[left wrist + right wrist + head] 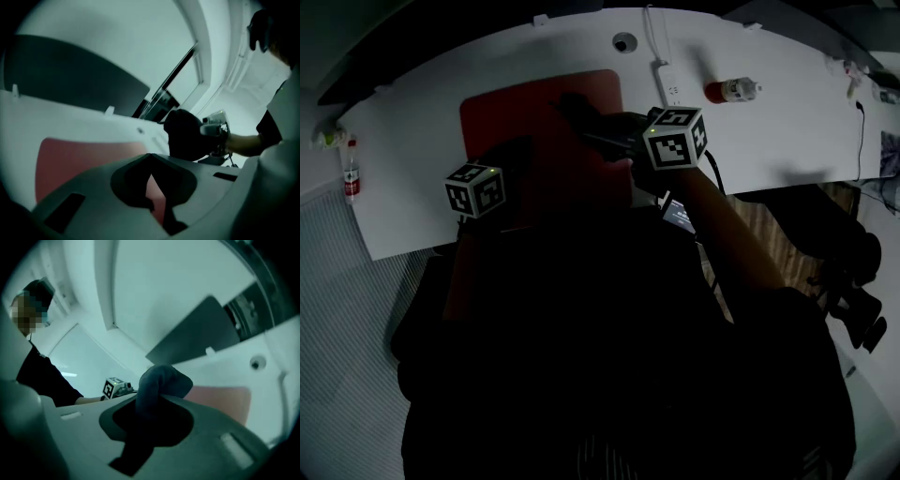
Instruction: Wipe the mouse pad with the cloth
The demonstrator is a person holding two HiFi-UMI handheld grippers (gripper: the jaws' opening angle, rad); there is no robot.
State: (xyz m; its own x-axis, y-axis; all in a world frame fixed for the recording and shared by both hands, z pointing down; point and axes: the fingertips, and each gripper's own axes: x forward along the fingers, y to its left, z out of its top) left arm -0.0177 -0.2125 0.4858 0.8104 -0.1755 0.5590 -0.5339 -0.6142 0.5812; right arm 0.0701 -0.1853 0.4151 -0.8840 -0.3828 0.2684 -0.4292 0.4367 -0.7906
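Right gripper [149,420] is clamped down on a bunched-up dark blue-grey cloth [161,380], with a fat wad of it poking out past the jaws. It's sitting over the far right part of the flat red rectangular mouse pad [534,122], which lies on the curved white desk [769,131]. Can't honestly tell if the cloth is pressed onto the pad or hanging just above it; from the left gripper view it looks slightly lifted.

Left gripper [151,161] has its jaws closed tip to tip with nothing in them, hovering over the near left side of the pad.

Progress-wise: the cloth is picked up and in position, so that bit's sorted. My guess is the wiping itself is mostly still to do. The pad shows no streaks or marks either way.
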